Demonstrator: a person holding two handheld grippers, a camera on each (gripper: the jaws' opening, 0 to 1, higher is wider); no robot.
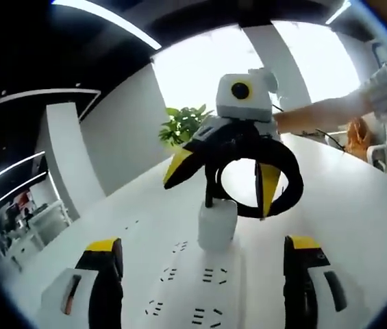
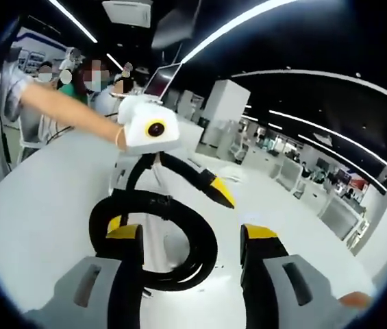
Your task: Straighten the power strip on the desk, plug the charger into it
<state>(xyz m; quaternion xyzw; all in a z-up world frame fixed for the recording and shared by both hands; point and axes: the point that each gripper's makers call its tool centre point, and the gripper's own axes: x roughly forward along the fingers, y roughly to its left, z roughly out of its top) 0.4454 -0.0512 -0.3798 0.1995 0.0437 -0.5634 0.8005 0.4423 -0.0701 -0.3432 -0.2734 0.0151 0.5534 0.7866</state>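
- In the left gripper view, our left gripper [image 1: 203,288] has its two yellow-tipped jaws wide apart, and they hold nothing.
- The power strip [image 1: 193,291] is white and long, with rows of dark slots. It lies flat on the desk [image 1: 357,212], right between those two jaws.
- The charger [image 1: 217,223] is a small white block. It stands up on the far end of the power strip, just past the left jaws.
- A black cable [image 1: 285,185] comes up out of the charger and curls into a big loop.
- The right gripper [image 1: 224,175] comes in from across the desk. Its yellow tips are spread on both sides of the loop, above the charger. We cannot tell if they touch the cable.
- In the right gripper view, the right gripper [image 2: 193,257] has its jaws apart. The black cable [image 2: 155,236] lies coiled on the white desk [image 2: 35,212], partly between the jaws and around the left one.
- Past the coil we see the left gripper [image 2: 179,175], and an arm [image 2: 70,113] reaching in to hold it.
- A green plant [image 1: 183,123] stands at the far edge of the desk.
- More white desks [image 2: 296,178] are in the room behind.
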